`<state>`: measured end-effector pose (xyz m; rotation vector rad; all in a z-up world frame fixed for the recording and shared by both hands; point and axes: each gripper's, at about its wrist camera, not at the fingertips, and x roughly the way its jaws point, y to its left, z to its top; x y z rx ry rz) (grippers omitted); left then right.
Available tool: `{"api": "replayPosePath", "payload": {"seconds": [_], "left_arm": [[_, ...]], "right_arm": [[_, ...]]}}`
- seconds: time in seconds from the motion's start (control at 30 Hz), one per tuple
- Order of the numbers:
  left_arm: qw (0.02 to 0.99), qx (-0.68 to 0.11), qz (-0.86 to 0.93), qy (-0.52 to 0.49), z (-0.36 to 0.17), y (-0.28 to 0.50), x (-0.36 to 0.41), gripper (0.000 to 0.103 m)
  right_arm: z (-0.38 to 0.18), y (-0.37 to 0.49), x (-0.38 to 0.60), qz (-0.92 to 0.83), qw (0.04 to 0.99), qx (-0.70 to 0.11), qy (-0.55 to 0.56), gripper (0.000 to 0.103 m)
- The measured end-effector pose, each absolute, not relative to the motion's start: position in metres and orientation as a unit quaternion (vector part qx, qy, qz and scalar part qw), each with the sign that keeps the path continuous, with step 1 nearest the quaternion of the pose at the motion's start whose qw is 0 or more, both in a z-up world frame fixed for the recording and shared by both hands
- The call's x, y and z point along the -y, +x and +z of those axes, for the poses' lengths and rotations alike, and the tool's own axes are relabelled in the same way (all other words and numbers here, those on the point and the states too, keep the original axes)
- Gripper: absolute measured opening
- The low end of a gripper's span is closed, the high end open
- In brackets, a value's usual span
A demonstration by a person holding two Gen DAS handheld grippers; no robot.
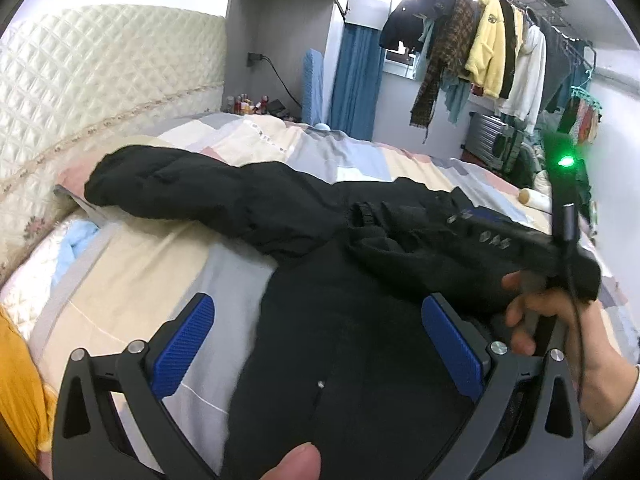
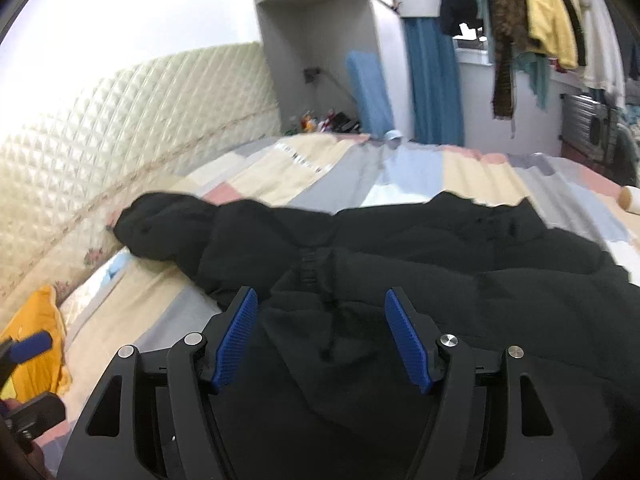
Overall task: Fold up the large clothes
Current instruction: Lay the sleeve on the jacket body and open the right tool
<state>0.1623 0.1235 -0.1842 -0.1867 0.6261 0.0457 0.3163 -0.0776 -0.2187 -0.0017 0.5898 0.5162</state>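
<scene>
A large black padded jacket (image 1: 320,320) lies spread on the bed, one sleeve (image 1: 168,184) stretched left toward the headboard. My left gripper (image 1: 316,336) is open just above the jacket's body, with nothing between its blue pads. The right gripper's body (image 1: 520,240), held in a hand, crosses the right side of the left wrist view. In the right wrist view the jacket (image 2: 440,264) fills the lower frame. My right gripper (image 2: 322,324) is open over a raised fold near the collar, empty.
The patchwork bedcover (image 1: 160,280) shows around the jacket, with a quilted cream headboard (image 1: 100,80) at left. An orange cloth (image 2: 36,340) lies at the bed's left edge. A rack of hanging clothes (image 1: 492,48) stands at back right. A white bottle (image 1: 536,198) lies on the bed.
</scene>
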Motion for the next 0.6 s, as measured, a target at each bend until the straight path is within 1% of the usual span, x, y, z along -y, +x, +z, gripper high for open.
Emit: {"api": "replayPosePath", "payload": {"seconds": [0.3,0.6], "left_arm": [[0.954,-0.292,0.008,-0.072,-0.167,0.142,-0.1,0.103],[0.958,-0.28,-0.01,-0.062,-0.142,0.127,-0.07,0.103]], "right_arm": [[-0.201,0.272,0.154,0.206,0.941,-0.267,0.032,0.065],[-0.187,0.214,0.202,0.171,0.954,-0.243,0.026,0.066]]}}
